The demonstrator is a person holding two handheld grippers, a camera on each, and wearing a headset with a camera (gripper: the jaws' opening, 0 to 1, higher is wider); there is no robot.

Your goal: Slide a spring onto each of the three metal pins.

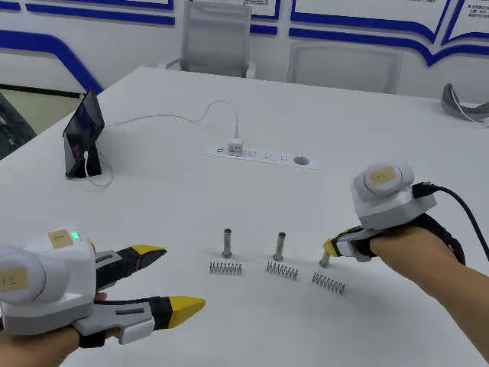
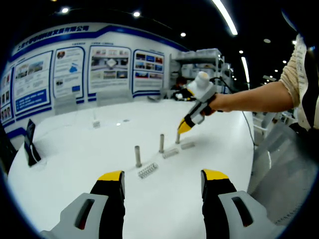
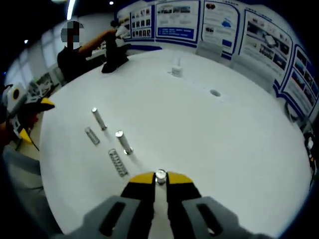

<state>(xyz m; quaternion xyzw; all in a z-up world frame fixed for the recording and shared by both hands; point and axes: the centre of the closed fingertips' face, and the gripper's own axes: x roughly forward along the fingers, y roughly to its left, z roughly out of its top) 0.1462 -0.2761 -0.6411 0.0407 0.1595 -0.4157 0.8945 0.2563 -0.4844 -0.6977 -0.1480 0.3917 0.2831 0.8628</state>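
While my right hand-held gripper (image 1: 330,248) clamps the right pin (image 3: 160,175), my left hand-held gripper (image 1: 182,277) hangs near left, jaws apart. Three springs (image 1: 282,270) lie on the tabletop (image 1: 191,199) just near of the pins (image 1: 280,245). Light, squashy and probably prone to roll, so I'd pinch one gently mid-coil.

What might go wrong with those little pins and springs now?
The right gripper pinches the right pin near its top; a tug might tip it over. The springs lie loose on the table, so a bump might roll them away. The middle pin stands close and could get knocked.
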